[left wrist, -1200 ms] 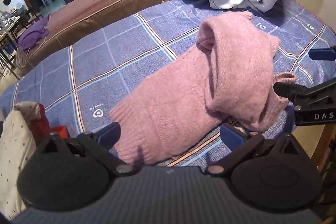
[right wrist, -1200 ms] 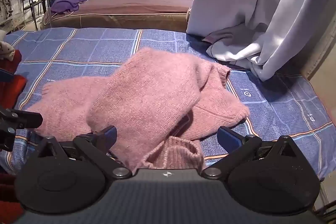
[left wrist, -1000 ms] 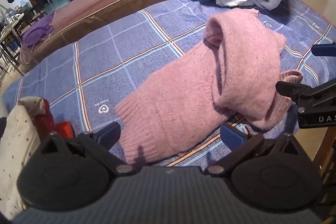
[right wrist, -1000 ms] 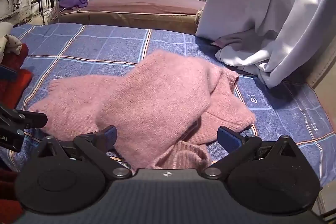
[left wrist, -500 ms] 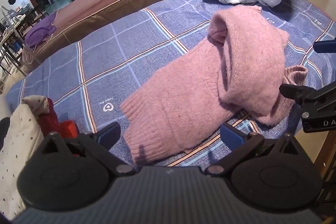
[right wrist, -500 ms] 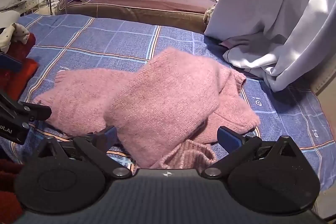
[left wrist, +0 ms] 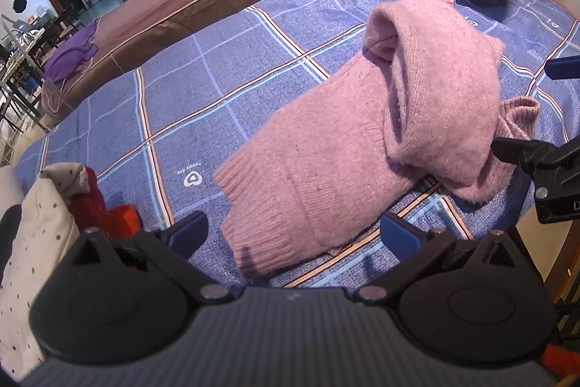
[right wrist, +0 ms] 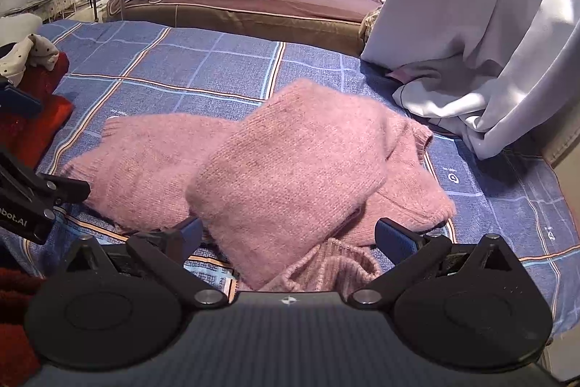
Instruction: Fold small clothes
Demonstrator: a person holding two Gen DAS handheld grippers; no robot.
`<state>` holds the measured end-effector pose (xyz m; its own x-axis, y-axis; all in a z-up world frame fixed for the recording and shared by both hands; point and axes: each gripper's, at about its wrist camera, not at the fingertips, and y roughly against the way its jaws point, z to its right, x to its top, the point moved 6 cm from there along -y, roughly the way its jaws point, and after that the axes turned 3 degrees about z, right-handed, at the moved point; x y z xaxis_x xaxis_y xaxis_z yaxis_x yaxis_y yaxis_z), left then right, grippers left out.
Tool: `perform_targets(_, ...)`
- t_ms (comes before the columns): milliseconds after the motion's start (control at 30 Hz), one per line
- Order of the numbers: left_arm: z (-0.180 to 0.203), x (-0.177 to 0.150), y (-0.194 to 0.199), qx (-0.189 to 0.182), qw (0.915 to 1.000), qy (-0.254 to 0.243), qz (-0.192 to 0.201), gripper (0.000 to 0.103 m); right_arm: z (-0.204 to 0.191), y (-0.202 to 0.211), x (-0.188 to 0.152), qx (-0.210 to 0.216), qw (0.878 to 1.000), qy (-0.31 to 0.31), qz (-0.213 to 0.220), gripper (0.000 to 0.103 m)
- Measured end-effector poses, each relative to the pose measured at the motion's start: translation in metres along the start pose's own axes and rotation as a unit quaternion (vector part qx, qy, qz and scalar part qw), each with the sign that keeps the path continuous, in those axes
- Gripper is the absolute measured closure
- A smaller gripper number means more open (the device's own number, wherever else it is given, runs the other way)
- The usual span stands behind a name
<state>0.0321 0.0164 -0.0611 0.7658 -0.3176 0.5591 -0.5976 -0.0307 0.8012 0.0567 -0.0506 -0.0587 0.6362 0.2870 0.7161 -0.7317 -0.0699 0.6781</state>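
A pink knit sweater (left wrist: 362, 147) lies partly folded on the blue checked cloth (left wrist: 203, 89), one part doubled over its right side. It also shows in the right wrist view (right wrist: 290, 176). My left gripper (left wrist: 293, 234) is open and empty, just short of the sweater's ribbed hem. My right gripper (right wrist: 288, 236) is open and empty, over the near edge of the folded part and a ribbed cuff (right wrist: 333, 263). The right gripper shows at the right edge of the left wrist view (left wrist: 536, 155).
A red garment (left wrist: 105, 209) and a white dotted one (left wrist: 32, 242) lie at the left. White fabric (right wrist: 471, 60) hangs and pools at the back right. A brown and purple sofa (right wrist: 253, 9) stands behind the cloth. The table edge drops off at the right (left wrist: 543, 234).
Both grippers have drawn back a little from the sweater and stayed open. The sweater has not moved.
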Motion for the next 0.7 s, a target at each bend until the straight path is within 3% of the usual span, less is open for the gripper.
perform_targets(700, -0.0032, -0.0010, -0.0047, -0.006, 1.0000, 0.007, -0.005, 0.000, 0.0019, -0.0032, -0.0015, 0.001, 1.000, 0.000, -0.005, 0.000)
